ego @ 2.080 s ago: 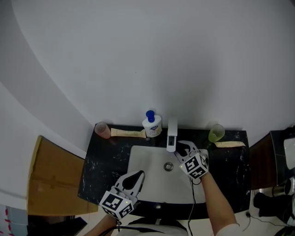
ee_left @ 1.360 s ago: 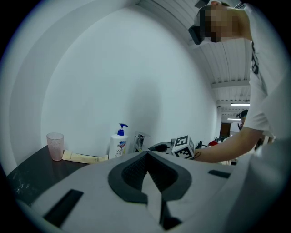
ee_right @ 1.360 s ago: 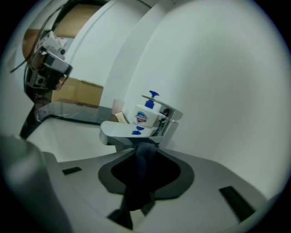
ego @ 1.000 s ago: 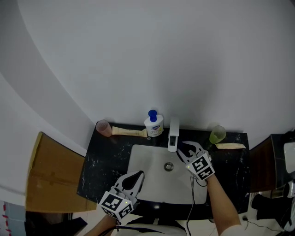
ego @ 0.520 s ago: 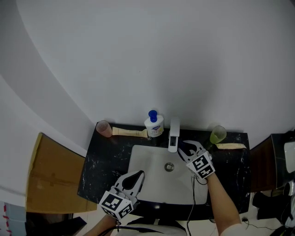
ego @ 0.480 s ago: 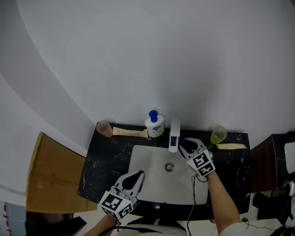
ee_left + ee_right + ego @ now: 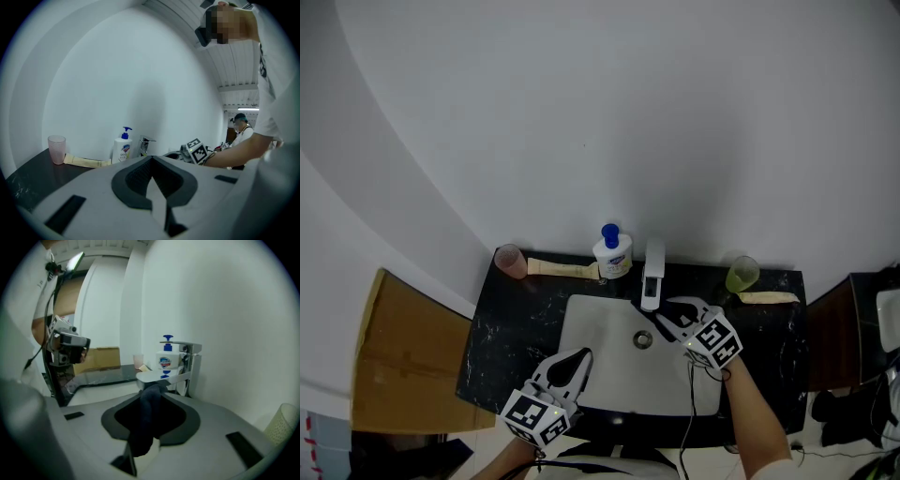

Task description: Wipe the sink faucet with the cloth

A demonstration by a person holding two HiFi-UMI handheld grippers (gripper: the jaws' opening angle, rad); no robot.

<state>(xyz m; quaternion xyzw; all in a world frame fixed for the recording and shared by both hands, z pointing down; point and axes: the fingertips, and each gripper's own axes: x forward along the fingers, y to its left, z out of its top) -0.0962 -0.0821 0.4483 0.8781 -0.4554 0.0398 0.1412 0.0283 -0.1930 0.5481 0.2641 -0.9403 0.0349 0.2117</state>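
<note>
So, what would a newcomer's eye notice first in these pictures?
A white sink set in a black marble counter stands out first. At its chrome faucet, the right gripper holds a dark cloth in its jaws, at the spout. A soap bottle with a blue pump stands left of the faucet.

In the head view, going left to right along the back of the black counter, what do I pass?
pink cup → beige tube → soap bottle → faucet → green cup → second beige tube
</note>
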